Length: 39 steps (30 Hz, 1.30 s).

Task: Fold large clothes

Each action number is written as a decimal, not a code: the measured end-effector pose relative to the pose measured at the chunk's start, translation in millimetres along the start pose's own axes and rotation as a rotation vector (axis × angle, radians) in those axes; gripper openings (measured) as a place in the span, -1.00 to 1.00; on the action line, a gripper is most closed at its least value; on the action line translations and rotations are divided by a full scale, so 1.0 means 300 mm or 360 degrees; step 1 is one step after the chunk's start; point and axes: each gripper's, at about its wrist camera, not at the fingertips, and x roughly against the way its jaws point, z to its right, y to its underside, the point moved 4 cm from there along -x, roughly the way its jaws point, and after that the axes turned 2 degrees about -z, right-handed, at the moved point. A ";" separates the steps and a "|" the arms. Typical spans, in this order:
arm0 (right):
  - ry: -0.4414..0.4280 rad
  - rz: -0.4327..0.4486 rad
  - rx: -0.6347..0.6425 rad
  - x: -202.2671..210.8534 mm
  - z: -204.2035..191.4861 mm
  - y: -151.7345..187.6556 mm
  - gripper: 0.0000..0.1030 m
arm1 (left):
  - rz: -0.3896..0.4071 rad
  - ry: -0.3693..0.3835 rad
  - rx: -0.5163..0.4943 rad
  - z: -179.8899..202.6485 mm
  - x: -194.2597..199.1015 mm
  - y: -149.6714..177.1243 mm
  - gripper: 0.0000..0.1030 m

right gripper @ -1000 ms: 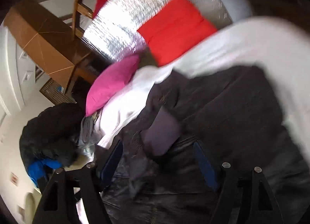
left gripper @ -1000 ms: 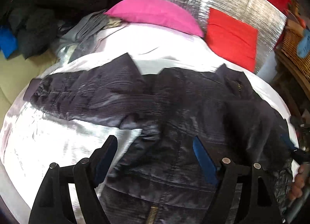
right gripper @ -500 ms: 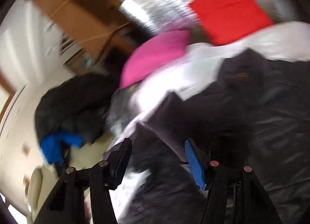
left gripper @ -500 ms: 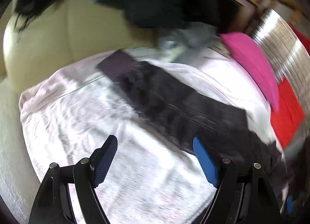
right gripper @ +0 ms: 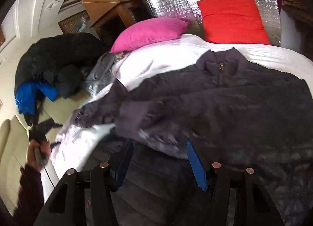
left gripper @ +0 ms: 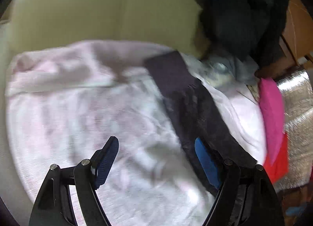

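- Dark quilted jacket lies spread on the pale sheet; one sleeve already lies across the body, the other sleeve stretches out toward the far edge.
- Left gripper jaws wide, holding nothing, hovering beside that sleeve.
- Right gripper jaws wide, empty, over the jacket's lower part.
- Risk: slick padded fabric may slip from a shallow pinch.
- Risk: pinching the sheet with the sleeve would drag it.
- Risk: the cuff lies near the clothes pile and could snag.

The dark quilted jacket lies spread front-up, zipped apparently, one sleeve stretched out flat.
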 end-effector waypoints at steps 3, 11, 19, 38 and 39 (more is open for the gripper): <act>0.0001 -0.0009 -0.0047 -0.027 0.051 0.021 0.17 | -0.0038 0.0047 -0.0028 0.047 -0.077 0.001 0.48; -0.0057 -0.0032 -0.0052 -0.045 0.068 0.009 0.17 | -0.0028 0.0053 -0.0042 0.102 -0.197 -0.053 0.05; -0.0060 0.0021 -0.0115 -0.003 0.108 -0.003 0.17 | 0.0028 0.0056 -0.0064 0.098 -0.232 -0.099 -0.86; 0.0081 0.0299 -0.0580 0.188 0.367 -0.055 0.17 | 0.0060 0.0695 -0.1677 0.992 0.256 0.917 -0.92; 0.0094 0.0311 -0.0616 0.202 0.395 -0.053 0.17 | -0.0043 0.0707 -0.1723 1.010 0.222 1.002 -0.92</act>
